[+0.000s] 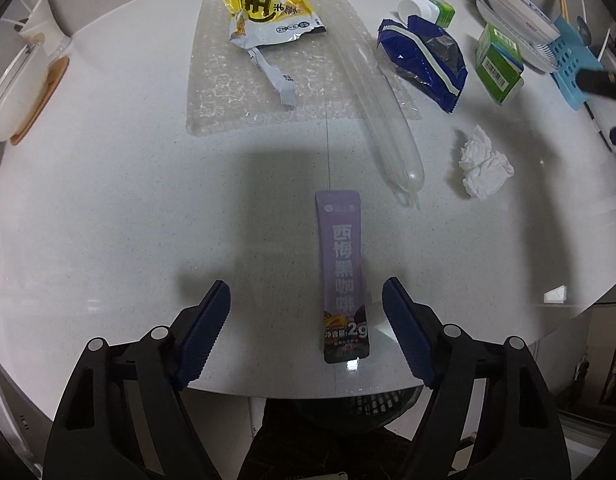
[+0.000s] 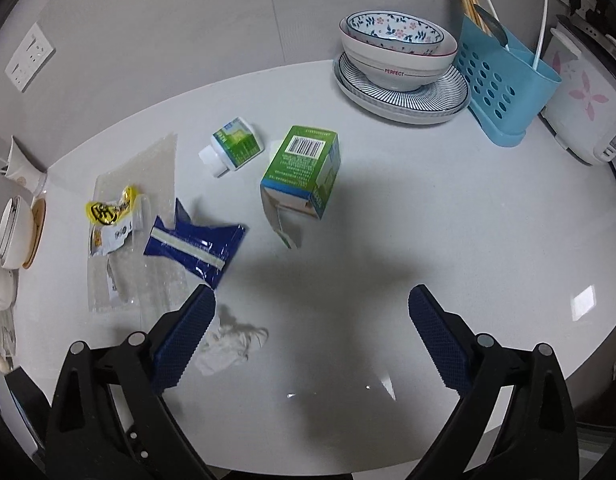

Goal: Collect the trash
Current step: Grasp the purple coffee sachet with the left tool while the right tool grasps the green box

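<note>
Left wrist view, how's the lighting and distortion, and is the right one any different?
Left wrist view: a broad dark shadow falls around the purple sachet, the round table bulges from fisheye, and corners go black. Right wrist view: same bulge, a shadow below the green carton, and small glare spots near the front edge.

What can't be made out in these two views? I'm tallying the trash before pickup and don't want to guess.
- Crumpled tissue: in the right wrist view, its left part is hidden behind the right claw's finger.
- Bin under the table edge: in the left wrist view, only a dark meshed rim shows; contents hidden.
- Purple sachet: in the left wrist view, the small print at its bottom is too small to read.
- Bubble wrap: in the right wrist view, partly covered by wrappers.
</note>
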